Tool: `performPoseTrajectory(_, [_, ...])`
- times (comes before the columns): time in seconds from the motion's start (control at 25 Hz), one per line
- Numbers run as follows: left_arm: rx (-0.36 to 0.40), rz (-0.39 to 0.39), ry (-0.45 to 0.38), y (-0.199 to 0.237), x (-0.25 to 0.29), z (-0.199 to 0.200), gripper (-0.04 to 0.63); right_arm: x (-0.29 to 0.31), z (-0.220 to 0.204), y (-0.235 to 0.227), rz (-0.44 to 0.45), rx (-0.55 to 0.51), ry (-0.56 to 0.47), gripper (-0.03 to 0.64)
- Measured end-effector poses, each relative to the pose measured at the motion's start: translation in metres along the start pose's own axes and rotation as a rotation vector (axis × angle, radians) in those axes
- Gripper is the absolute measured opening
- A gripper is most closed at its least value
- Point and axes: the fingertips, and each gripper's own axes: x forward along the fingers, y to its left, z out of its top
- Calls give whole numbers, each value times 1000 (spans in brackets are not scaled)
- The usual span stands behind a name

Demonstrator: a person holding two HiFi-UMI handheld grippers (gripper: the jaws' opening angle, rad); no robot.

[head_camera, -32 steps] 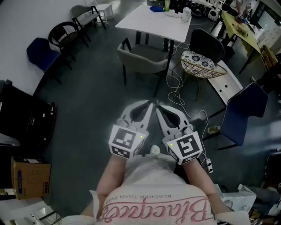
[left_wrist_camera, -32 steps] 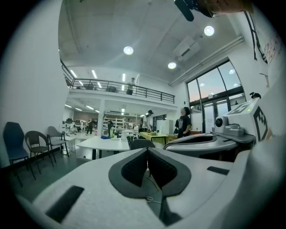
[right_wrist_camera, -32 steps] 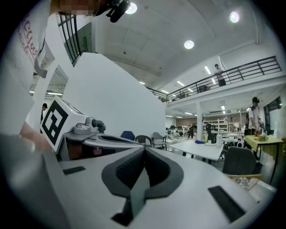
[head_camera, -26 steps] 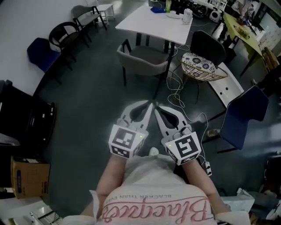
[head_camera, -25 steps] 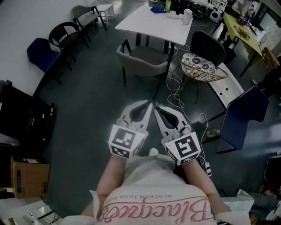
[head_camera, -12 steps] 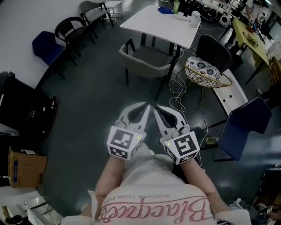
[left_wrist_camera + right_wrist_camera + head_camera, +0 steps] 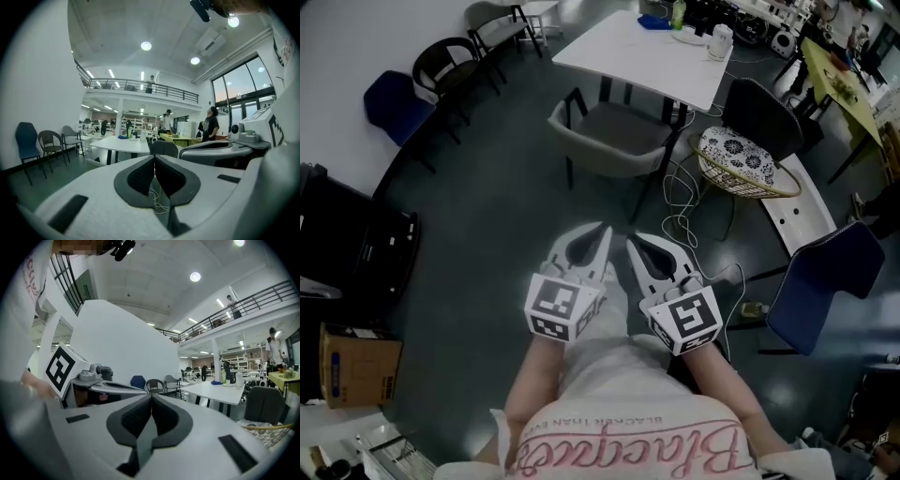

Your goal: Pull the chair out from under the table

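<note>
Left gripper (image 7: 604, 231) and right gripper (image 7: 631, 244) hang side by side, jaws closed (both empty). The grey chair (image 7: 609, 141) ahead seems partly under the white table (image 7: 628, 47).

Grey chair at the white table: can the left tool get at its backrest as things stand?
Probably, once closer: the grey chair turns its back to the left tool across bare floor; the white cable lies off to the right. The shut tool must open first.

The chair (image 7: 614, 131) is a grey shell armchair on black legs. It stands upright on the dark floor, curved back facing outward. Its seat front is pushed against the near edge of the white bench (image 7: 628, 47).
</note>
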Motion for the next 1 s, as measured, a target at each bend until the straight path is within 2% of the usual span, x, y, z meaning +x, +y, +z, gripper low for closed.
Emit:
performPoseTrajectory(0.4, [-13,22,30,71,84,9,6,84,-4,-69,13,28,34,5])
performPoseTrajectory(1.0, [-17,22,43,173,193,46,6,210,16,-153,24,42,72,5])
